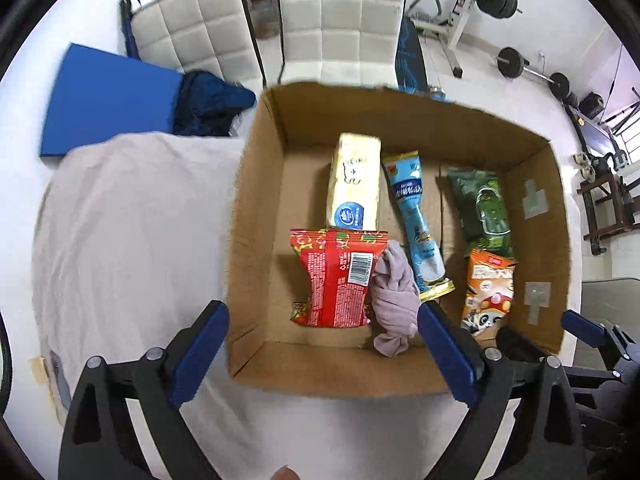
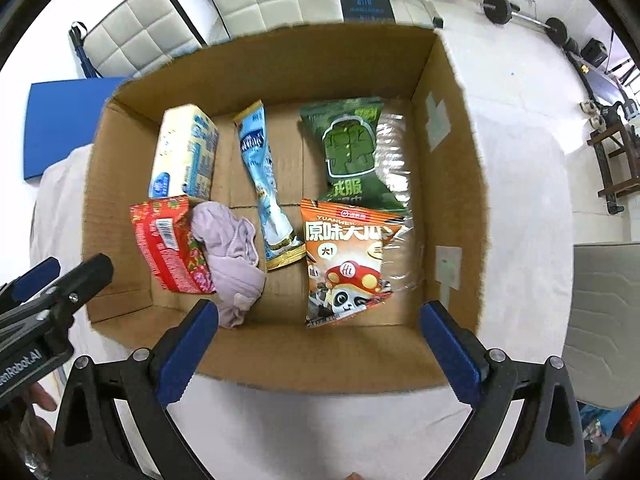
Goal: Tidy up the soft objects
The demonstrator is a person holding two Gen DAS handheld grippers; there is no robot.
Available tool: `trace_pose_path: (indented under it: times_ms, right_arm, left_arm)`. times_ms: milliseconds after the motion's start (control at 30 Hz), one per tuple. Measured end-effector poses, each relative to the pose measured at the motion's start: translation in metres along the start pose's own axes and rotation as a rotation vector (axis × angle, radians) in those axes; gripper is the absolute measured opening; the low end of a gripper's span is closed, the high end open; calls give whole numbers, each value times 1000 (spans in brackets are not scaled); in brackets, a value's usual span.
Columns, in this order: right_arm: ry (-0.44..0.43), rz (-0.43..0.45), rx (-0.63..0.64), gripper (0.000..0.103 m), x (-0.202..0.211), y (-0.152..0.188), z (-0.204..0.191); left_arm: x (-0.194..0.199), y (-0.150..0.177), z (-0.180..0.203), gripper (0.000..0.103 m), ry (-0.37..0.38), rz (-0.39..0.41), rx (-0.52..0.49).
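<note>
Lilac cloth [image 2: 232, 256] bunched inside the cardboard box [image 2: 256, 68], against its near wall.

Wedged between red snack packet [image 2: 170, 246] and blue tube pouch [image 2: 266, 184]; orange panda bag [image 2: 350, 264] and green packet [image 2: 352, 148] toward the box's right wall, cream pack [image 2: 184, 152] at far left. Bare cardboard floor in the near-left corner and between pouch and orange bag. Left gripper [image 1: 320, 350] and right gripper [image 2: 318, 346] both spread wide, holding nothing, above the box's near rim.
</note>
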State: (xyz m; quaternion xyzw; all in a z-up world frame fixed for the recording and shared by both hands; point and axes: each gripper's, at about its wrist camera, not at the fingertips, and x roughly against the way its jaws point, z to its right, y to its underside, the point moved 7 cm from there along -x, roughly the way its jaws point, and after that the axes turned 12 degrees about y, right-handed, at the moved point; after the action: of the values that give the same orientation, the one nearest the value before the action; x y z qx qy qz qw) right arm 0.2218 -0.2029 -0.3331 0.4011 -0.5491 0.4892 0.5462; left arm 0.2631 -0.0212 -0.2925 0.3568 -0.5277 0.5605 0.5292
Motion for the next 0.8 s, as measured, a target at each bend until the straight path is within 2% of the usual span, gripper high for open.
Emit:
trace_pose_path:
  times_ms: [233,367,433,533,800]
  right_arm:
    - [-8,120,-29,103,71,29,26]
    - [-27,178,-30,103,123,56,38]
    - [-39,218,-30,103,150,70,43]
    - [-41,269,-26,103,183,88,48]
    - [-67,365,-43,103,267,135,70]
  left_arm:
    - [77,23,17,96,-13,124,-26]
    - [122,43,29,96,-8,169,-46]
    - [146,52,34,96,-33,196,-52]
    - [180,66,43,96,-1,236,-52]
    - [235,102,58,96,20,276,-58]
